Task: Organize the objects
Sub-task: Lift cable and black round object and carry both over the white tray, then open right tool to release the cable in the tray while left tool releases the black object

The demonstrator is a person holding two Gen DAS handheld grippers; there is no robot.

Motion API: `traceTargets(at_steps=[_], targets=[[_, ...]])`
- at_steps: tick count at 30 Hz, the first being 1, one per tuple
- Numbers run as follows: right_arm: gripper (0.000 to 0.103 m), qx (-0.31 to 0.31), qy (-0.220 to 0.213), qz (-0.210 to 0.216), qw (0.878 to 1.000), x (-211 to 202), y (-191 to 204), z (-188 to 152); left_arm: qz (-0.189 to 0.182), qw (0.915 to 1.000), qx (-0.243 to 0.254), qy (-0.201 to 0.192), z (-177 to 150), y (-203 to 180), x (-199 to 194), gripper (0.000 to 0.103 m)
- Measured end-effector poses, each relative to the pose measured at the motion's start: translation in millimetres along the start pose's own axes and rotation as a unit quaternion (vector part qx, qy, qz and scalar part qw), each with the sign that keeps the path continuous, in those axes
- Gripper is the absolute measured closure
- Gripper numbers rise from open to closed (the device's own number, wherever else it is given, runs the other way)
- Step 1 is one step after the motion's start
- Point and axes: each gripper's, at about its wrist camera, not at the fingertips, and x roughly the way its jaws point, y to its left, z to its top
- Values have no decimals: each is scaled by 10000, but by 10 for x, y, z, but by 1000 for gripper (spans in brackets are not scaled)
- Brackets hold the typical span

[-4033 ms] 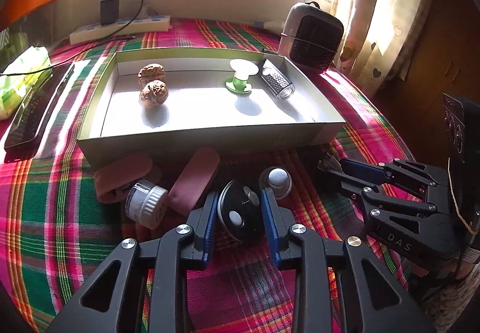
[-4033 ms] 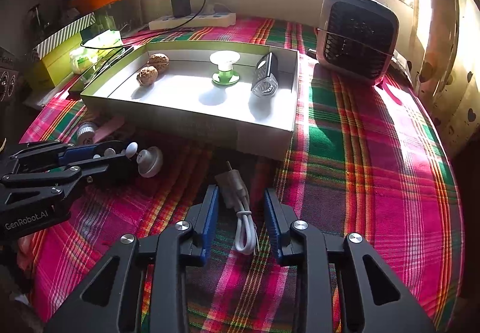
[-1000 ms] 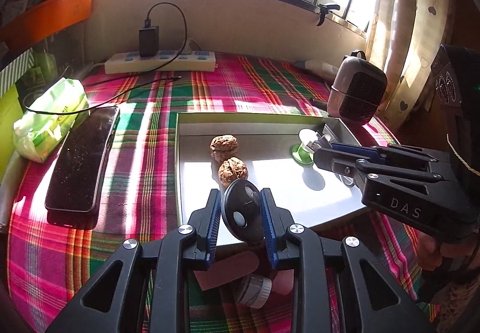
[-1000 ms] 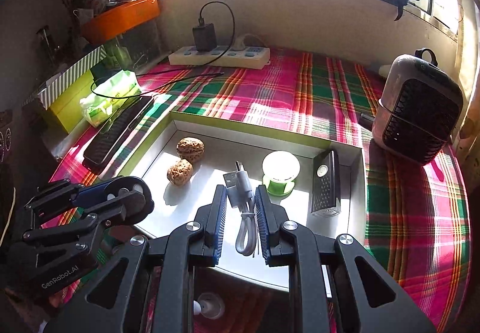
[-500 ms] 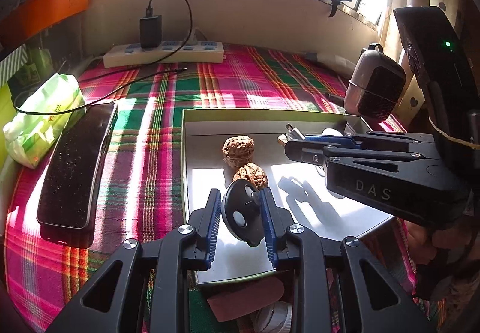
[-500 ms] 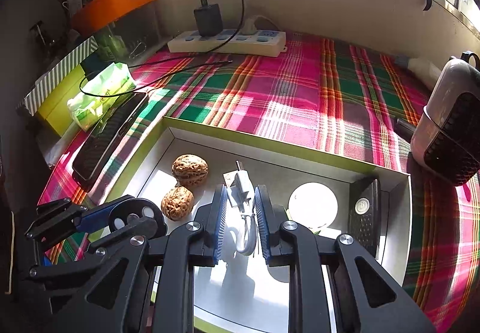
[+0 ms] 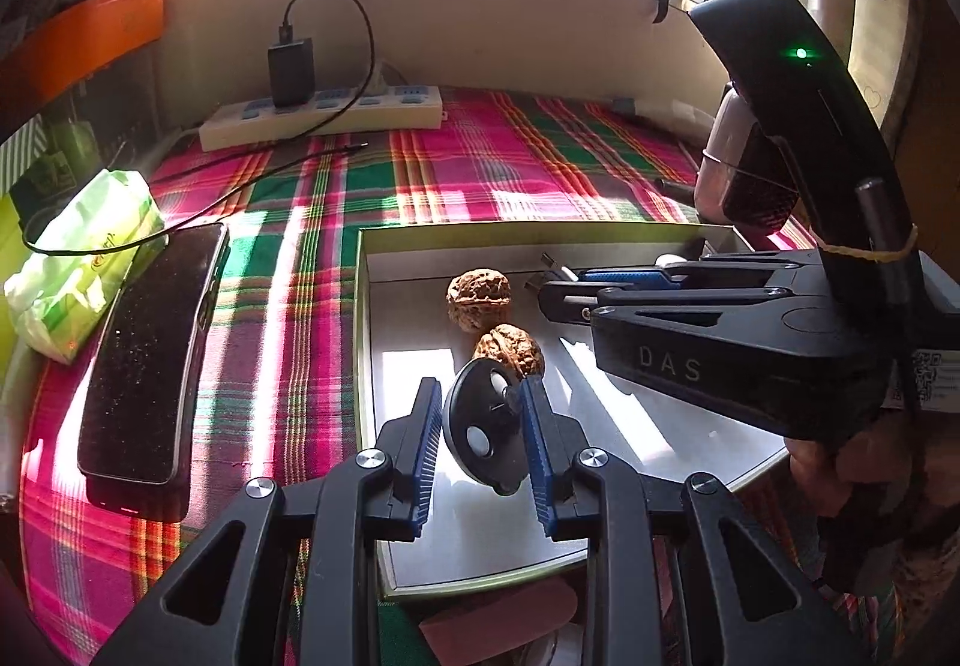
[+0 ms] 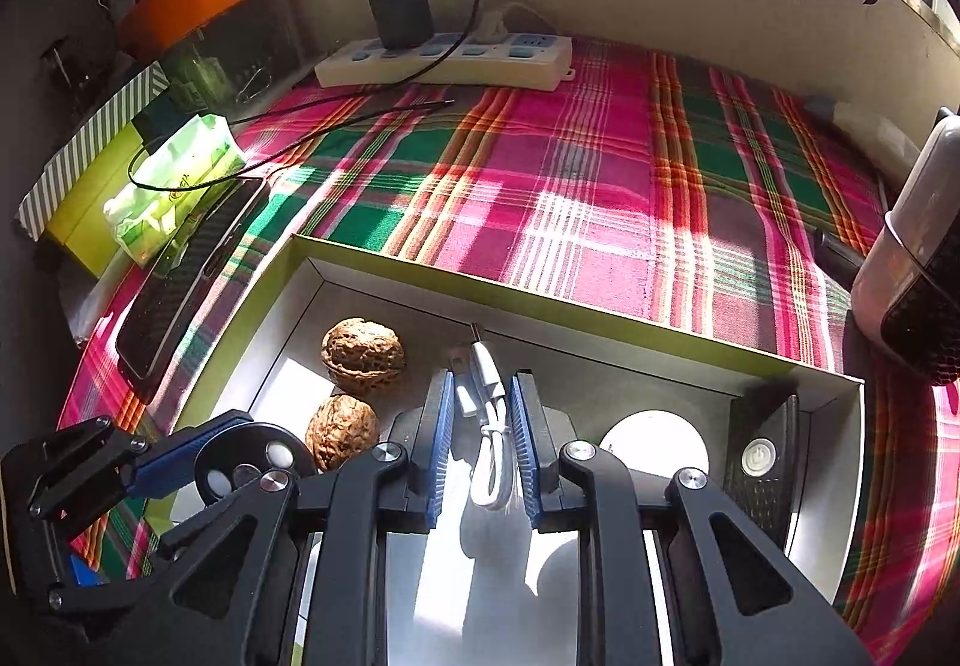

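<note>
The shallow green-rimmed cardboard tray (image 8: 576, 306) holds 2 brown wrinkled walnuts (image 8: 362, 356), 1 white round-topped stand (image 8: 654, 447) and 1 black gadget (image 8: 759, 462). The left hand-held gripper (image 7: 483, 426) clamps 1 black round disc (image 7: 480, 435); the right hand-held gripper (image 8: 480, 444) pinches 1 coiled white cable (image 8: 489, 426). Both were above the tray's near edge 1 second ago and now hang lower over its centre, the right blocking the left view's middle right.

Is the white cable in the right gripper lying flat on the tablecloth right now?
No, the white cable is pinched in the right gripper, above the box.
</note>
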Motion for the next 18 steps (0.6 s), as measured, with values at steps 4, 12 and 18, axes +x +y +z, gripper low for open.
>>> traceTargets(at_steps=[4,12,18], targets=[[83,-2,4,24,10000,9,-4,7,34,10000,70,11,-1,-9,20,79],[83,-14,21,9,10000,15,7,16,109,9998,161,25,-10,-42,38,78],[82,-14,23,3,10000,22,7,21,116,9998,162,25,-10,-44,38,78]])
